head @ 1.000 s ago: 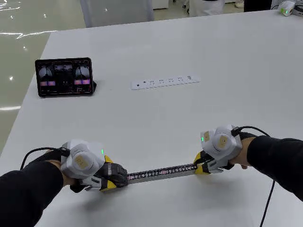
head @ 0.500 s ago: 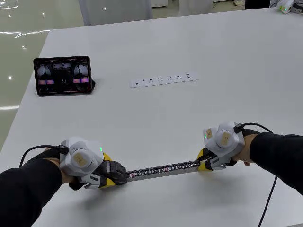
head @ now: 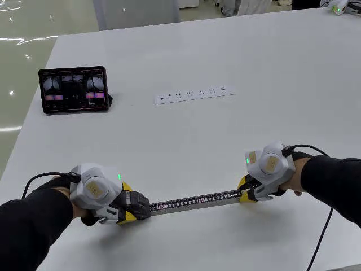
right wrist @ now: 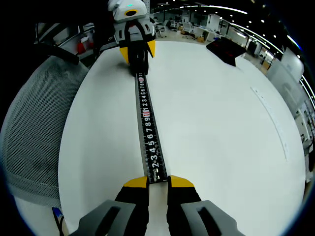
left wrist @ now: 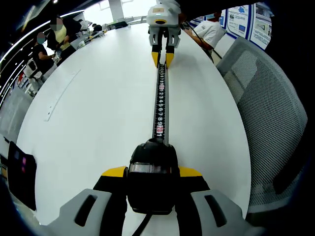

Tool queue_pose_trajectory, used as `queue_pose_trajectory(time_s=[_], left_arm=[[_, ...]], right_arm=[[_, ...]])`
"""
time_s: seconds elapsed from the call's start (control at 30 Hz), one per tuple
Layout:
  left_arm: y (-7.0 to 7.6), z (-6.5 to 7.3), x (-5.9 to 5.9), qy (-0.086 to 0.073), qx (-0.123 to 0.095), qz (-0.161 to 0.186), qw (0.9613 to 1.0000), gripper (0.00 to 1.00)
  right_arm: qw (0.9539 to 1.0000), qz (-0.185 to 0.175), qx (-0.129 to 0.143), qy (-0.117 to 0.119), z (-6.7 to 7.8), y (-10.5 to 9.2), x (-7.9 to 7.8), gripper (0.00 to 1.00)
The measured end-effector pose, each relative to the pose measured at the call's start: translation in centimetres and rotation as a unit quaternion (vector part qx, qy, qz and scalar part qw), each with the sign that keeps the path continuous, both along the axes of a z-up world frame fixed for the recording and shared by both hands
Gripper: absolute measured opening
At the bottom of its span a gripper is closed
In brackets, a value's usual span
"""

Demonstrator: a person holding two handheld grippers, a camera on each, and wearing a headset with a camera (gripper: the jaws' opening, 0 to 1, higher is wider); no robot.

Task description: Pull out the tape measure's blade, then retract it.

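a white table (head: 271,68) carries a propped tablet (head: 73,89) and a white power strip (head: 194,94), well apart

I am working at a big white table (head: 271,62) in an open-plan office or lab. Strip lights (right wrist: 216,7) are running over rows of desks (right wrist: 183,22), posters (left wrist: 242,15) are hanging on a wall, and a mesh chair (left wrist: 266,108) is standing alongside.
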State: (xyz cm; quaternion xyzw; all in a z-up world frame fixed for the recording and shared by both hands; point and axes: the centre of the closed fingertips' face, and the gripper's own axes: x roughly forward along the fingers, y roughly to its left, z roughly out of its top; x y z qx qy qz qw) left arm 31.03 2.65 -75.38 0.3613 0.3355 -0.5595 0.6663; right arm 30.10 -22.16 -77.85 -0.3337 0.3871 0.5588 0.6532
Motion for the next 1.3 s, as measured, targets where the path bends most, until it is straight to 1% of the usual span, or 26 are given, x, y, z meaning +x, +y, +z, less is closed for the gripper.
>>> queue_pose_trajectory(time_s=[0.47,0.57,0.63,0.7,0.87,0.97,1.03,1.13,1.3], left_arm=[[0.01,-0.01,0.04,0.0,0.001,0.0,1.0,0.33],[-0.04,-0.04,0.0,-0.003,0.001,-0.005,1.0,0.33],[-0.04,-0.05,0.04,-0.002,0.0,-0.002,1.0,0.33],[-0.05,-0.07,0.05,-0.001,-0.001,-0.005,1.0,0.34],[-0.15,-0.28,0.2,0.001,0.011,-0.008,0.9999,0.34],[-0.36,-0.16,-0.02,-0.003,0.022,-0.011,0.9997,0.34],[-0.3,-0.12,-0.05,-0.005,0.026,-0.013,0.9996,0.34],[-0.24,-0.04,-0.05,-0.007,0.03,-0.013,0.9994,0.35],[-0.17,0.1,-0.17,-0.003,0.034,-0.013,0.9993,0.34]], right_arm=[[1.0,-0.007,0.0,0.001,0.07,-0.48,-0.07,0.1],[1.0,-0.002,-0.004,-0.002,0.08,-0.41,-0.13,0.1],[1.0,0.001,-0.007,-0.004,0.08,-0.32,-0.17,0.1],[0.9999,0.011,-0.011,-0.008,0.11,-0.19,-0.3,0.11],[0.9991,0.031,-0.026,-0.012,0.1,-0.2,-0.24,0.12],[0.9988,0.038,-0.031,-0.01,0.11,-0.2,-0.2,0.12],[0.9987,0.038,-0.033,-0.008,0.08,-0.21,-0.2,0.12],[0.998,0.049,-0.038,-0.014,0.08,-0.19,-0.21,0.12],[0.9976,0.053,-0.041,-0.018,0.1,-0.15,-0.18,0.13]])
